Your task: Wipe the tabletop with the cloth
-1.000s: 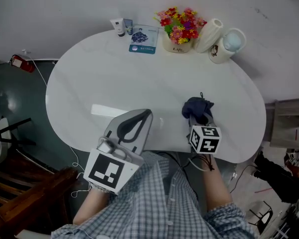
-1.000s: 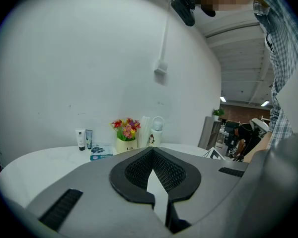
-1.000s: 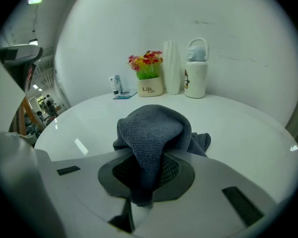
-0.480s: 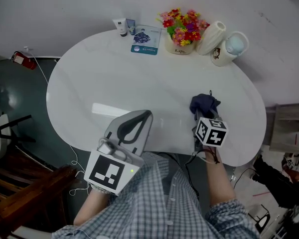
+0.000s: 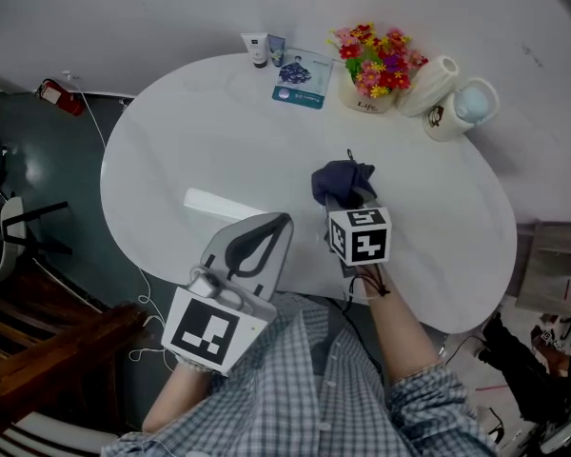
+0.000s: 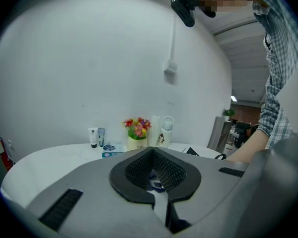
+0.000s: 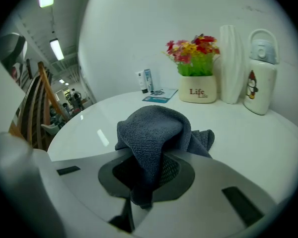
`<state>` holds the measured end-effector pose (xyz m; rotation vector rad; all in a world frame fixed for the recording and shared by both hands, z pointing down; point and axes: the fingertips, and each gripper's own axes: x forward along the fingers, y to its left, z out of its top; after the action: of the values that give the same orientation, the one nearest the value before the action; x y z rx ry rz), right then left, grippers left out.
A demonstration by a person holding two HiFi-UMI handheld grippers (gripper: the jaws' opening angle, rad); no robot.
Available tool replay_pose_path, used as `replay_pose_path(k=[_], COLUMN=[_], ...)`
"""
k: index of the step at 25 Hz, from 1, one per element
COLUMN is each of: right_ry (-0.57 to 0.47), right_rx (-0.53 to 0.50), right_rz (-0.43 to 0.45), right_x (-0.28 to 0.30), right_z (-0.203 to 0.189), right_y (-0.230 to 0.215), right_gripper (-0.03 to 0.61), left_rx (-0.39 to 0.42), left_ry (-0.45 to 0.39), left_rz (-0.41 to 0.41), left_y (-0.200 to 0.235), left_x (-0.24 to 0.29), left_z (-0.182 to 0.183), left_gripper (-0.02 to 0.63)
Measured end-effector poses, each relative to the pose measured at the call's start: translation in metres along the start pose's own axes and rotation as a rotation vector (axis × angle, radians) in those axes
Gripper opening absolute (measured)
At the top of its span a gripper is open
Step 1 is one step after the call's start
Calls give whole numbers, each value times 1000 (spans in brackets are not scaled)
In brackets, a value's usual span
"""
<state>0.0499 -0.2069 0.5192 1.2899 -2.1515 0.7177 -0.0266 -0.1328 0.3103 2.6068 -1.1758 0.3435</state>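
A dark blue-grey cloth (image 5: 343,181) (image 7: 156,130) lies bunched on the white oval tabletop (image 5: 219,150), near its middle. My right gripper (image 5: 345,202) (image 7: 151,170) is shut on the cloth, a fold of which hangs down between the jaws. My left gripper (image 5: 266,225) (image 6: 154,175) hovers over the table's near edge, shut with nothing held. In the left gripper view its jaws meet at the tip, with only the diamond-shaped opening between the pads.
At the table's far edge stand a flower pot (image 5: 373,74) (image 7: 197,81), a white vase (image 5: 428,72), a white flask (image 5: 462,108) (image 7: 260,81), two small tubes (image 5: 265,49) and a blue packet (image 5: 302,77). A grey floor and dark chairs (image 5: 19,255) lie at left.
My right gripper has slid the cloth leftward and away from me, from the right part of the table toward its middle. The left gripper has stayed in place.
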Motion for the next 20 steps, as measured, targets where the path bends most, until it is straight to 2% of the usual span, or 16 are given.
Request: replay_pose_path(k=[4,9,14,20], right_ry=[14,22,14,-10], right_rx=[-77,-108,-82,11], right_rz=[75,133,106,-8], right_x=[20,31,28,10], right_z=[10,17,20,21], right_y=[37,60,32,-42], right_gripper=[37,37,37,37], left_rx=[2,-3,-14,-8], left_ry=[-1,8,13,10], left_rz=[6,5,2,-14], left_y=[0,-2,-5,-13], left_x=[3,10,19,32], left_z=[-1,0,0,3], left_gripper=[2,2,2,2])
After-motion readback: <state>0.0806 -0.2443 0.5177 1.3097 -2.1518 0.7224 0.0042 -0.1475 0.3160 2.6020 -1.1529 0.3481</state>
